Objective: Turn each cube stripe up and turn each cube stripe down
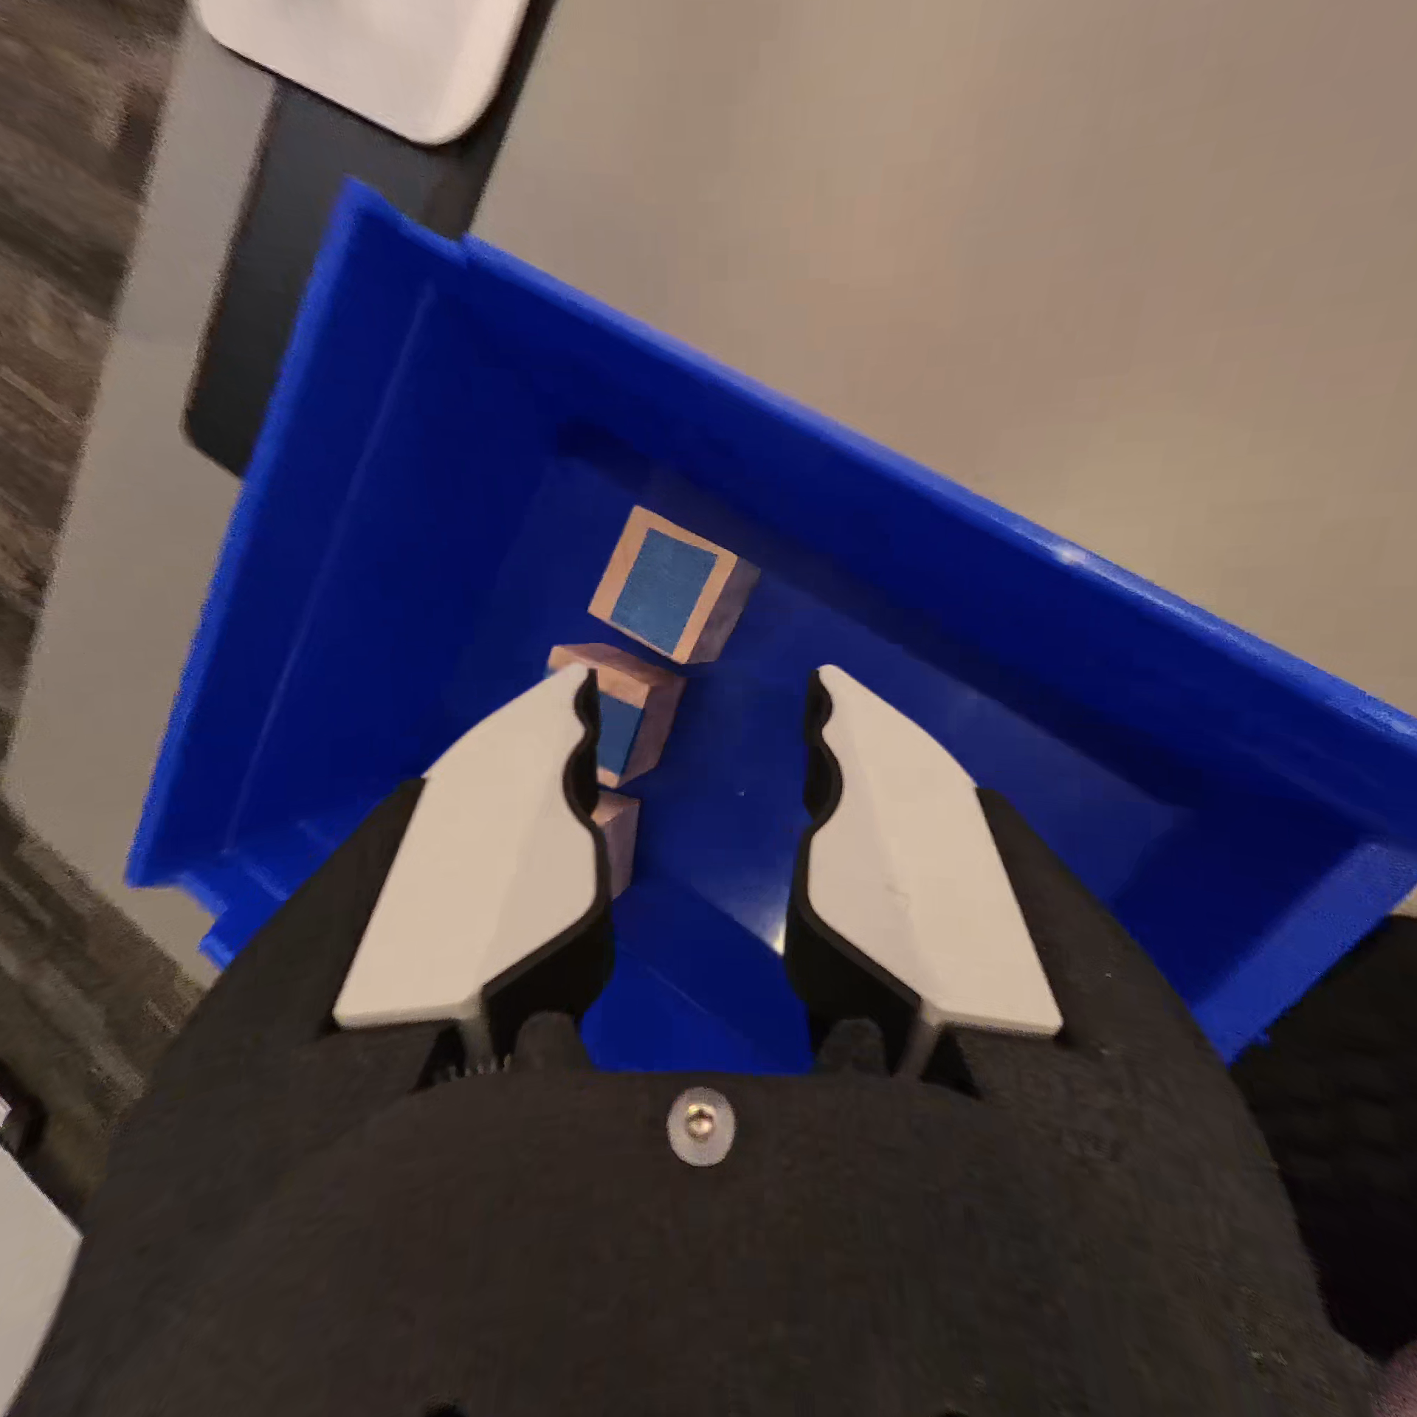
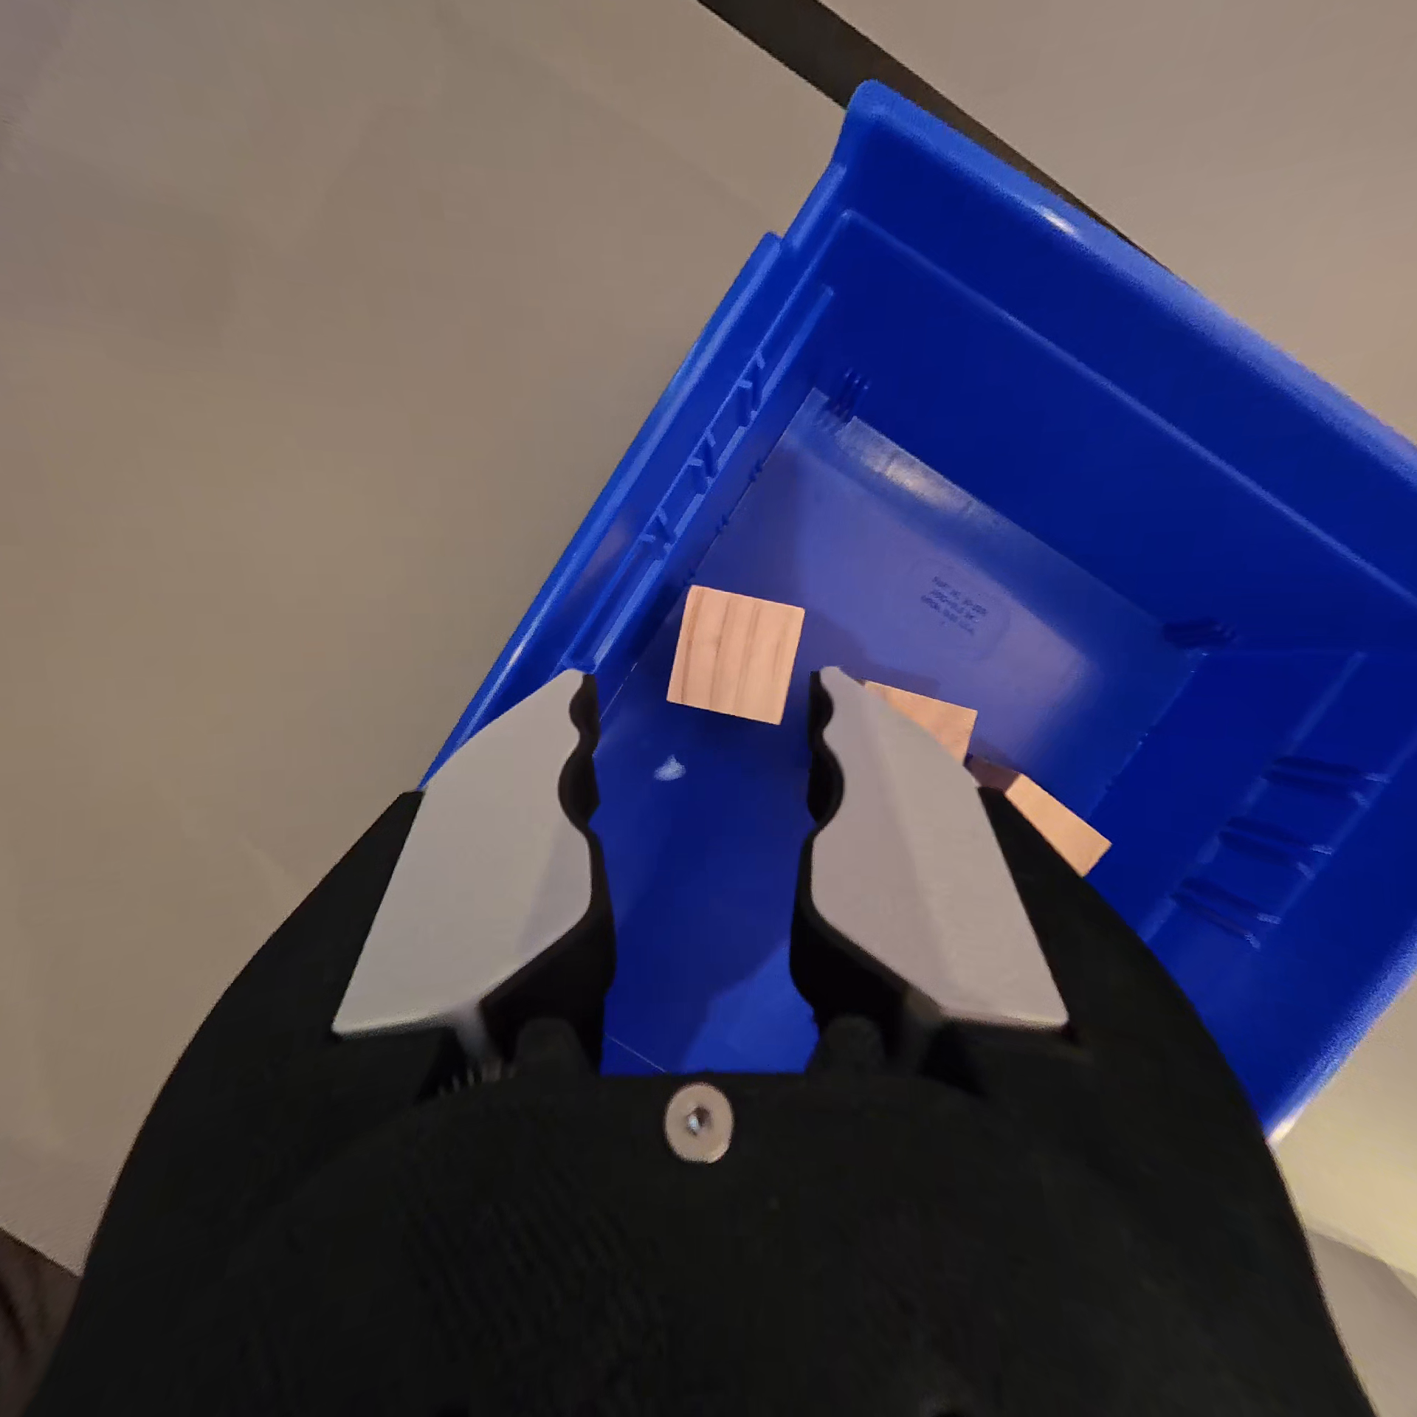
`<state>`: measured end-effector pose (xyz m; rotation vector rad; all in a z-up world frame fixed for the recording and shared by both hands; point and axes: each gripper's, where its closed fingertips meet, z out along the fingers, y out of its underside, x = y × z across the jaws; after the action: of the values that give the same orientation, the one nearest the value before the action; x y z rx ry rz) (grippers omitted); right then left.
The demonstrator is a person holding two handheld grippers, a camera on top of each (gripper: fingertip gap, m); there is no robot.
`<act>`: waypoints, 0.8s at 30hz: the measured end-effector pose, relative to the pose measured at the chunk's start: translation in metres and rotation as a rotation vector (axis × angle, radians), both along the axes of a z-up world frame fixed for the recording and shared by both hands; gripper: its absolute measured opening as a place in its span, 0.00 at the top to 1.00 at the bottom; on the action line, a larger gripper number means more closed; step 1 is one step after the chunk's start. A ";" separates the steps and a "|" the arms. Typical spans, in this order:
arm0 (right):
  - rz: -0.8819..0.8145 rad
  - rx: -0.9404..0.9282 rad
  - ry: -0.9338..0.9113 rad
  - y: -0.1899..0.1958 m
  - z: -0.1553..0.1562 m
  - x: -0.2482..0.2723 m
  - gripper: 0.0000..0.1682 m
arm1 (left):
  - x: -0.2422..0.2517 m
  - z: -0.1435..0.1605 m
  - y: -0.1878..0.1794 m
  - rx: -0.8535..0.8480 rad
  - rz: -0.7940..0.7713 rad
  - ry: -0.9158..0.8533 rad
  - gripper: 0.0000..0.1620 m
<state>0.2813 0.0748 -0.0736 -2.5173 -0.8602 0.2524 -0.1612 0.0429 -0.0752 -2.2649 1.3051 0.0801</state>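
A: Both our jaws are apart, empty, over the blue bin (image 1: 882,491) on the worktop (image 1: 997,192).

B: Striped cube (image 1: 665,594) lies at twelve o'clock of our left gripper (image 1: 698,675). We'd square up, clamp plain sides, then roll.

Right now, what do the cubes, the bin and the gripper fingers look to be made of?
The cubes look like bare light wood: grain lines show, matte. One cube's stripe looks like matte blue tape or paint; I cannot tell which. The bin looks like moulded glossy blue plastic, with ribs and highlights. The gripper fingers look like smooth grey plastic on a grainy black body.
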 end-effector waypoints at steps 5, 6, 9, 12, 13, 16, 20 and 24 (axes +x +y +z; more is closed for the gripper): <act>0.012 -0.019 0.006 -0.002 -0.004 -0.002 0.68 | 0.005 -0.026 0.024 -0.009 -0.070 0.085 0.64; 0.014 -0.021 0.004 -0.001 -0.005 -0.002 0.68 | 0.005 -0.032 0.026 -0.029 -0.079 0.091 0.64; 0.020 -0.022 -0.003 0.000 -0.006 -0.001 0.68 | 0.001 -0.047 0.031 -0.084 -0.066 0.108 0.68; 0.026 -0.029 -0.012 0.000 -0.009 -0.001 0.68 | 0.002 -0.055 0.035 -0.111 -0.070 0.092 0.65; 0.029 -0.036 -0.011 -0.001 -0.010 -0.002 0.68 | 0.004 -0.058 0.035 -0.120 -0.082 0.079 0.64; 0.036 -0.046 -0.021 -0.001 -0.014 -0.002 0.68 | 0.004 -0.063 0.038 -0.131 -0.085 0.080 0.64; 0.050 -0.055 -0.033 -0.002 -0.017 -0.003 0.68 | 0.003 -0.073 0.041 -0.136 -0.085 0.125 0.63; 0.055 -0.046 -0.047 -0.002 -0.016 -0.002 0.68 | 0.000 -0.063 0.040 -0.112 -0.071 0.143 0.67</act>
<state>0.2795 0.0723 -0.0892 -2.5538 -0.9537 0.2341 -0.1611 0.0833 -0.1386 -2.3402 1.4976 0.1498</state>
